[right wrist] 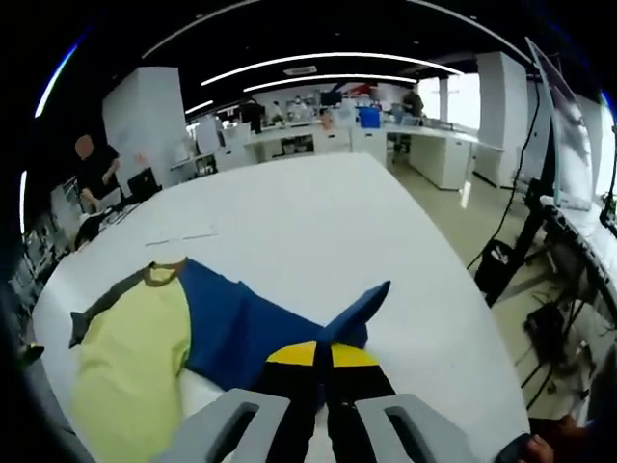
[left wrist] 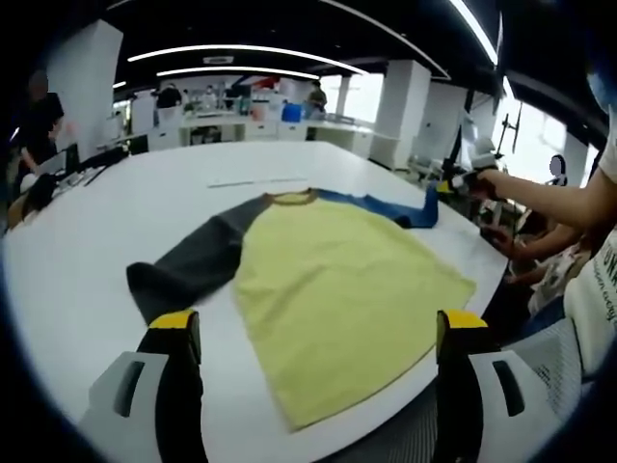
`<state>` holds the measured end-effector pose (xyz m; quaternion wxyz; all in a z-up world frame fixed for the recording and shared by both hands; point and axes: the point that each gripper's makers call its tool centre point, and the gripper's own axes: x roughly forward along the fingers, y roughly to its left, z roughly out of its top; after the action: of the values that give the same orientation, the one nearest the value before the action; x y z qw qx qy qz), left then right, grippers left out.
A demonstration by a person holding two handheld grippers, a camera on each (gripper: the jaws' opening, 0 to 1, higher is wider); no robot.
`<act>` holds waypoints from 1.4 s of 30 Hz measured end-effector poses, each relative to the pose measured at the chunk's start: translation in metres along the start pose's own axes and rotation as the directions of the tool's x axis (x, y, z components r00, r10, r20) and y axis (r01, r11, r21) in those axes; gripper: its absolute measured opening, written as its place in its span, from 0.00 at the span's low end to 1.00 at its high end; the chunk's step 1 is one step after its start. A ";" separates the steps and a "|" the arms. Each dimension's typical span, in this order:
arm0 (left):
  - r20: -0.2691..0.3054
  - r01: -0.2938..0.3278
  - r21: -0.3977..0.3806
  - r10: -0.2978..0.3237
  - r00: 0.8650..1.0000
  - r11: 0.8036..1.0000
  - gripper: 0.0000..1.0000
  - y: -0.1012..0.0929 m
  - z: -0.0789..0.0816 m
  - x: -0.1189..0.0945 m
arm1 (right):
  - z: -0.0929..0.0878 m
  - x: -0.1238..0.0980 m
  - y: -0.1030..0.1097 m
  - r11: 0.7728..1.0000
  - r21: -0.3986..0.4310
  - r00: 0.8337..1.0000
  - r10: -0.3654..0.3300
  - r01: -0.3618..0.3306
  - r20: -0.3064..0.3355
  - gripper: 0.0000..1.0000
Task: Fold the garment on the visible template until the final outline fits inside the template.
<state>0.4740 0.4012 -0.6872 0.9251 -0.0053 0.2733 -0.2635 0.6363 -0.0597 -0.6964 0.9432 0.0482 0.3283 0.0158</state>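
No brand or print can be read on the shirt (left wrist: 347, 289); dark lettering on the white top of the person at the right edge of the left gripper view is too small to read.

The shirt lies flat on the white tabletop (left wrist: 145, 207), with a yellow body, a grey sleeve (left wrist: 193, 265), a blue sleeve (right wrist: 251, 323) and a brownish collar (left wrist: 291, 198).

In the left gripper view the left hand-held gripper (left wrist: 313, 333) hovers over the near edge of the tabletop with its yellow-tipped jaws spread wide and nothing between them. The yellow body lies between and beyond the jaws; the grey sleeve's cuff end sits just beyond the left jaw tip. Far across the shirt, the blue sleeve's end is lifted where the right hand-held gripper (left wrist: 451, 183) meets it.

In the right gripper view that gripper's (right wrist: 323, 355) yellow-tipped jaws are pressed together on the cuff end of the blue sleeve, which rises in a fold just ahead of the tips. The rest of the sleeve runs left to the yellow body and collar, with the grey sleeve beyond.

A thin strip (right wrist: 181, 236) lies on the tabletop past the collar, well apart from both grippers.
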 end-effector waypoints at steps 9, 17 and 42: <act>0.003 0.003 0.000 -0.003 1.000 1.000 0.99 0.000 0.001 0.000 | 0.012 0.006 0.024 0.999 -0.020 0.999 0.043 -0.043 0.012 0.00; 0.011 0.001 0.005 -0.002 1.000 1.000 0.99 0.000 0.004 -0.001 | 0.019 0.013 0.050 0.996 -0.023 0.996 0.090 -0.090 0.011 0.00; 0.012 0.001 0.008 -0.001 1.000 1.000 0.99 0.001 0.002 -0.003 | 0.035 0.034 0.134 0.974 -0.074 0.977 0.215 -0.215 -0.002 0.00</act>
<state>0.4731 0.4037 -0.6842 0.9267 -0.0034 0.2666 -0.2649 0.6849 0.0727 -0.6760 0.9381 0.0485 0.3173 0.1298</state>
